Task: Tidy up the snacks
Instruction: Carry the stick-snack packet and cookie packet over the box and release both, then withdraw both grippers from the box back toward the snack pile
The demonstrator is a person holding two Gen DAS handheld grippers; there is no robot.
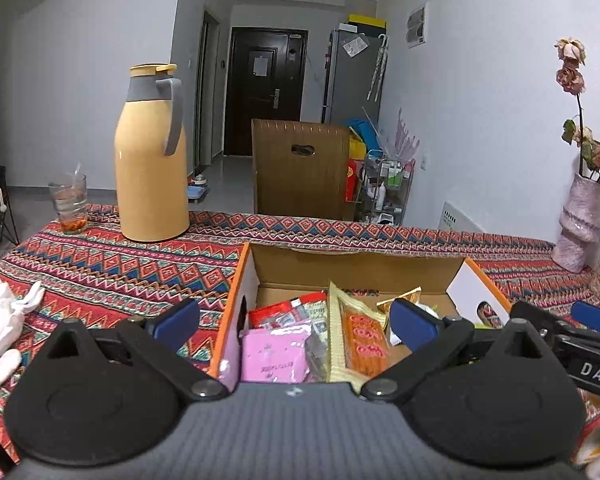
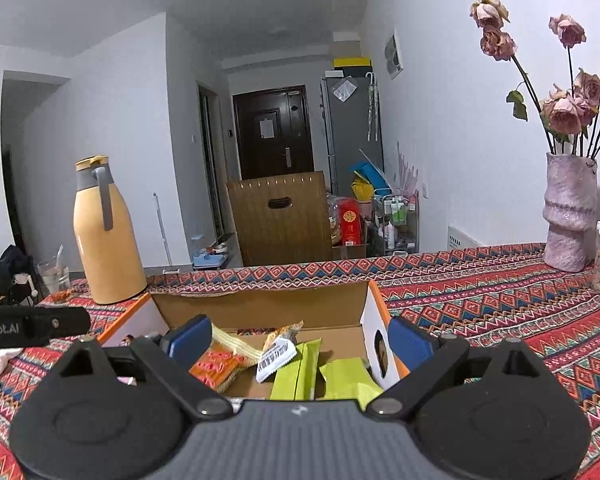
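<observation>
Both grippers – left gripper [image 1: 296, 326], right gripper [image 2: 300, 338] – are wide, holding nothing, low in the frame over the snack box [image 1: 352, 270].

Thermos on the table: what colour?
Pale orange-yellow thermos with a grey collar and handle; clearest in the left wrist view.
</observation>
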